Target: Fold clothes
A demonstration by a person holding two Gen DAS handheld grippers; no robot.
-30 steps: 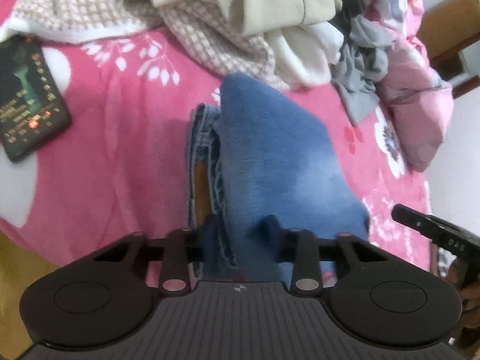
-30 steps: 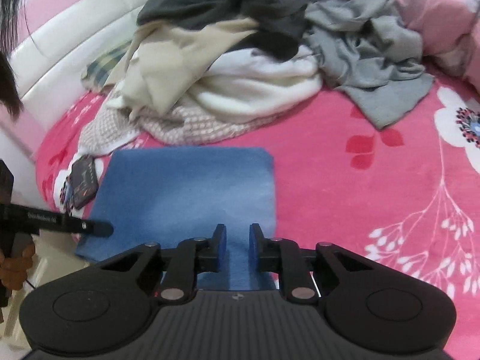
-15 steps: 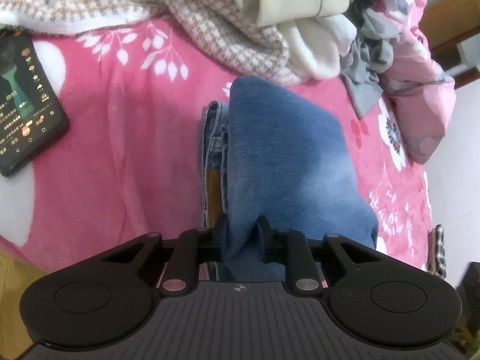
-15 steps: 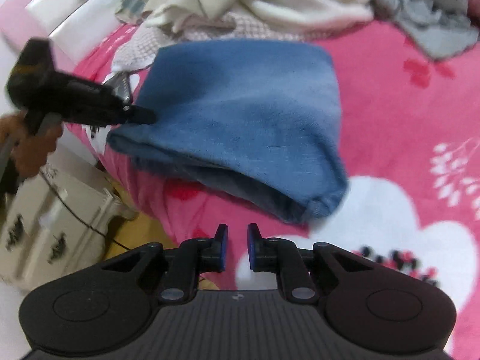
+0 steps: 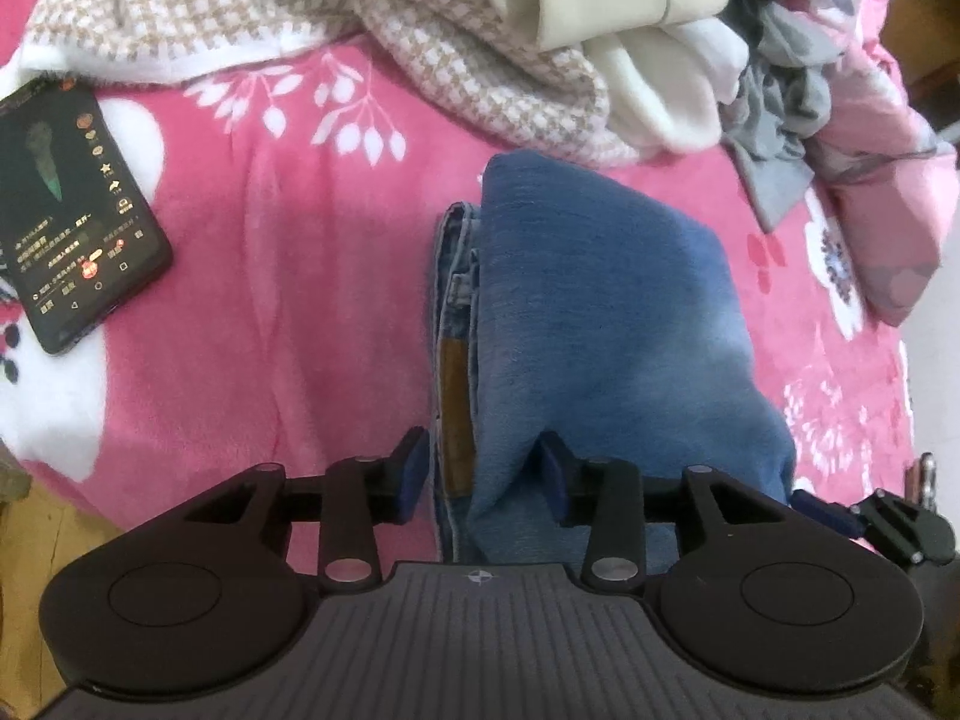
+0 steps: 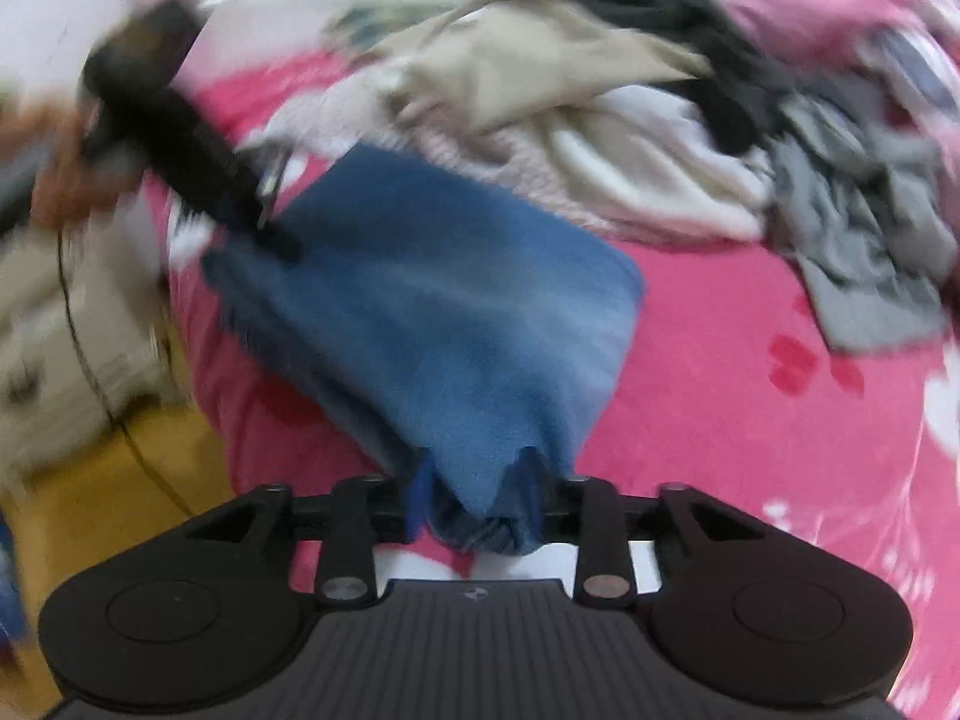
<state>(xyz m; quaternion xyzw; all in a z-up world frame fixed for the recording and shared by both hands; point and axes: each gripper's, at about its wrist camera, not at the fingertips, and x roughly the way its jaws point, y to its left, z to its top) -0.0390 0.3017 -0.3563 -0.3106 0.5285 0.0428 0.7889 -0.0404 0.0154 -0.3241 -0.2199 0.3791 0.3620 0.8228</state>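
Observation:
Folded blue jeans (image 5: 600,312) lie on the pink floral blanket (image 5: 270,330). In the left wrist view my left gripper (image 5: 483,471) is open, its jaws standing either side of the jeans' near edge with the brown waist patch between them. In the blurred right wrist view the jeans (image 6: 432,312) reach down between the jaws of my right gripper (image 6: 477,501), which are spread around a thick corner of the denim. The left gripper (image 6: 192,144) shows there at the jeans' far left edge. The right gripper's tip (image 5: 864,519) shows at the lower right of the left wrist view.
A phone (image 5: 66,210) with a lit screen lies on the blanket at left. A heap of unfolded clothes (image 5: 540,30) fills the back: checked knit, cream, white and grey garments. Beyond the bed edge are a yellow floor (image 6: 120,480) and a pale cabinet (image 6: 54,330).
My left gripper has opened from a tight hold on the jeans' edge. My right gripper has swung round to the jeans' corner and opened around it.

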